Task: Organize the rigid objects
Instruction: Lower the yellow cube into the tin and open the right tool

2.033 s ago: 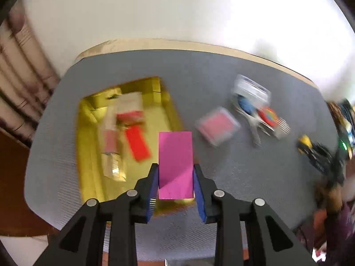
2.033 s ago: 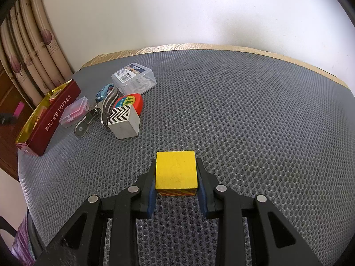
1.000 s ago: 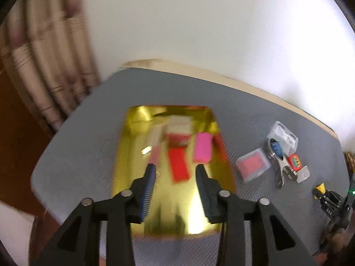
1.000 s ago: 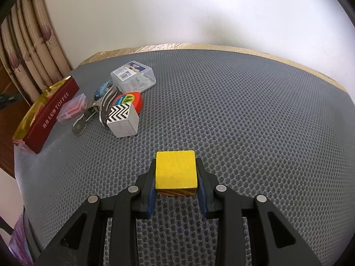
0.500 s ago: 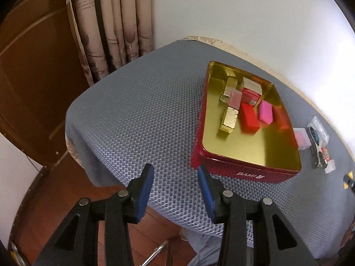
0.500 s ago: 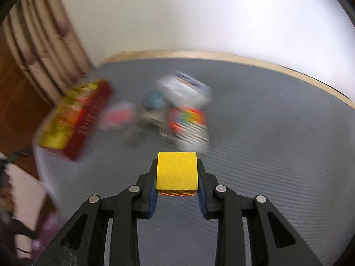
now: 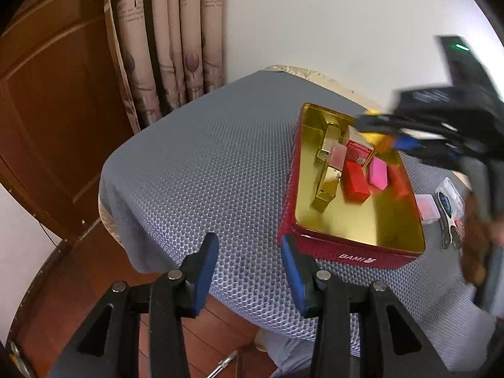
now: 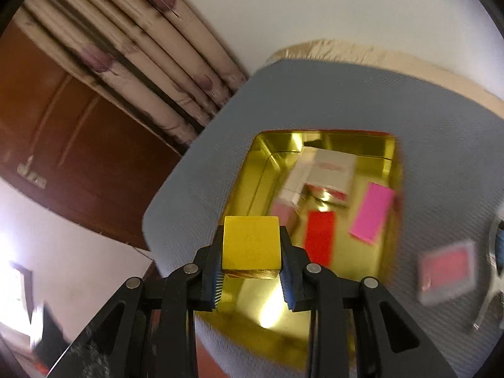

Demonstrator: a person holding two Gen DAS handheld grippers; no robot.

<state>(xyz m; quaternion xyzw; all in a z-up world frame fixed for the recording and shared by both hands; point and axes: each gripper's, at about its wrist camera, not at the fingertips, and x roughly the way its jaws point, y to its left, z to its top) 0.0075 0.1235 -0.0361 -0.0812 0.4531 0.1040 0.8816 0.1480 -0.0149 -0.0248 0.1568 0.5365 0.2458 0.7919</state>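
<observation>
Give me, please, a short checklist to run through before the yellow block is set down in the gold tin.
1. Right gripper shut on the yellow block: ok.
2. Block above the tin: ok, though the wrist view is blurred.
3. Bare gold floor free near the tin's front: ok; the red block and pink block lie further back.
4. Left gripper empty, open and outside the tin: ok.
5. Height of the block over the tin floor: cannot tell.
</observation>
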